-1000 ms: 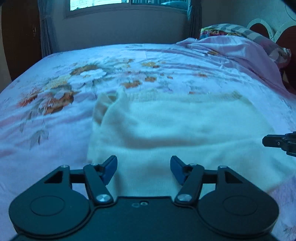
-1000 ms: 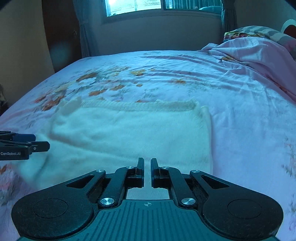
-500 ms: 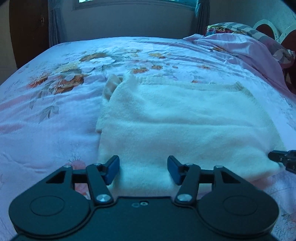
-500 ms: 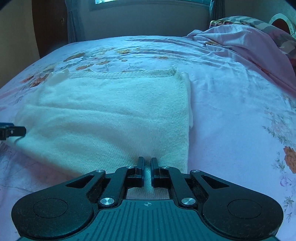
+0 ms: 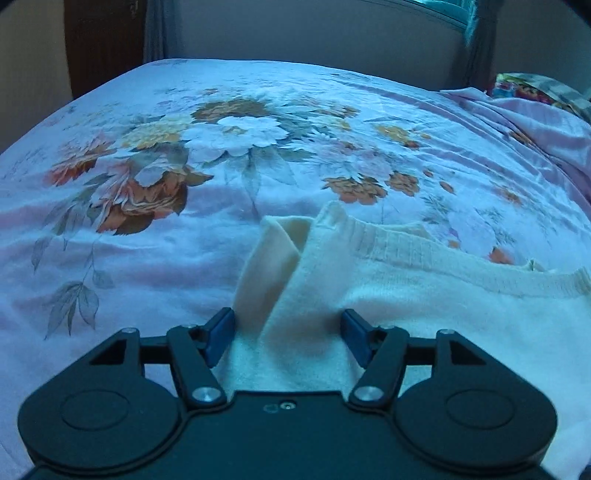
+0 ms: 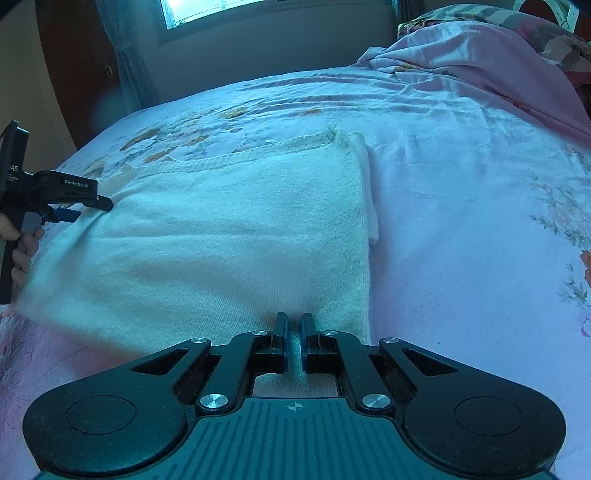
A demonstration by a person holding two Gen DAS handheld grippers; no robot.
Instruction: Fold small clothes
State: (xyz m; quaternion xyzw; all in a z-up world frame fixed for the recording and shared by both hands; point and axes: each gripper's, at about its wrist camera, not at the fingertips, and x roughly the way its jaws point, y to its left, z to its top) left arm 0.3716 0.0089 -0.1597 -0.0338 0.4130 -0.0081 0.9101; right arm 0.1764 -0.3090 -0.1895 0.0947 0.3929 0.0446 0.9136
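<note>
A cream knitted sweater [image 6: 221, 229] lies folded flat on the floral bed sheet [image 6: 461, 184]. In the left wrist view the sweater [image 5: 424, 295] fills the lower right, with a folded sleeve end [image 5: 266, 258] sticking up at its left edge. My left gripper [image 5: 288, 338] is open, its jaws either side of that sleeve fold; it also shows in the right wrist view [image 6: 79, 208] at the sweater's left edge. My right gripper [image 6: 293, 341] is shut on the sweater's near edge, close to its right corner.
A rumpled pink blanket [image 6: 480, 59] and pillows [image 5: 535, 88] lie at the far right of the bed. A window [image 6: 207, 11] and curtain [image 6: 125, 66] stand behind the bed, with a dark wooden door [image 5: 103, 40] at the far left.
My left gripper has moved forward along the sweater's left side to the sleeve fold, still open. My right gripper stays shut on the near edge, and the sweater has shifted little.
</note>
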